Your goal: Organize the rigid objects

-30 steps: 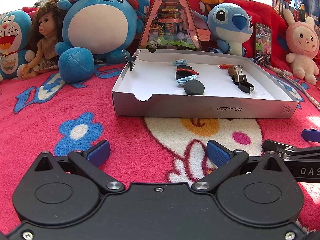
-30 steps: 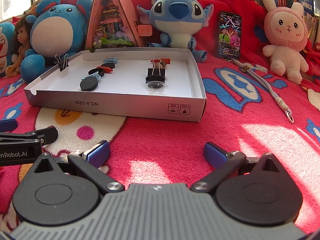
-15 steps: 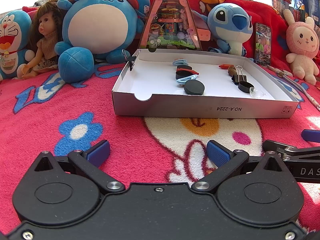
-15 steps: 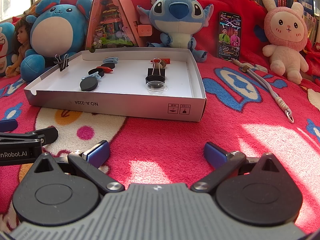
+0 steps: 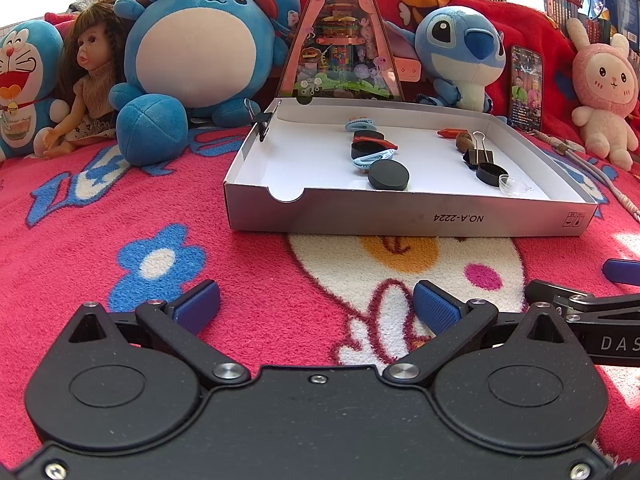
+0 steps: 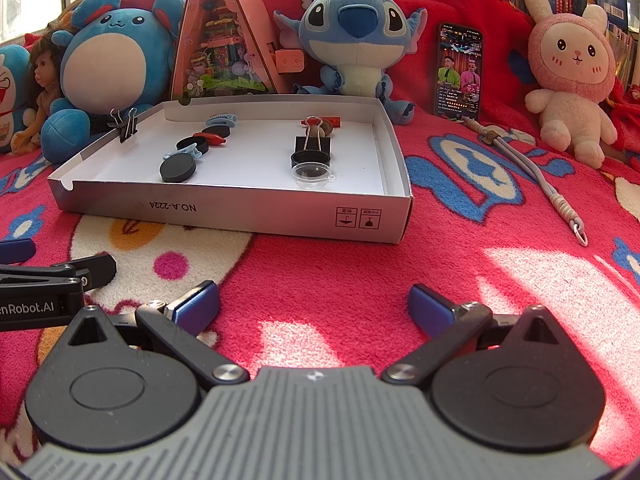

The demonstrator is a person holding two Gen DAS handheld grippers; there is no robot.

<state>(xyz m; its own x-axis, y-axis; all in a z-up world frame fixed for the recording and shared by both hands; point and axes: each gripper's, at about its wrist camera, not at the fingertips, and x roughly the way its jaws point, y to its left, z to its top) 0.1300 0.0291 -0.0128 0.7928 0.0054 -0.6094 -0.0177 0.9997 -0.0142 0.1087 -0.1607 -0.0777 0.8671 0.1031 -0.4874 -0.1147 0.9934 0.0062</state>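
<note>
Sorting looks mostly done, I'd judge: the small rigid items sit in two rough rows inside the white box [image 6: 224, 204] on the blanket [image 6: 340, 272]. Left row has the black disc [image 6: 178, 169], blue clips and more black caps; right row has the binder clip [image 6: 314, 142], a black cap and the clear round lid [image 6: 312, 174]. One binder clip [image 6: 127, 126] is clamped on the box's left wall. My left gripper [image 5: 316, 306] and right gripper [image 6: 314, 304] rest near the box with fingers spread, holding nothing. Nothing loose shows outside the box, so little seems left.
</note>
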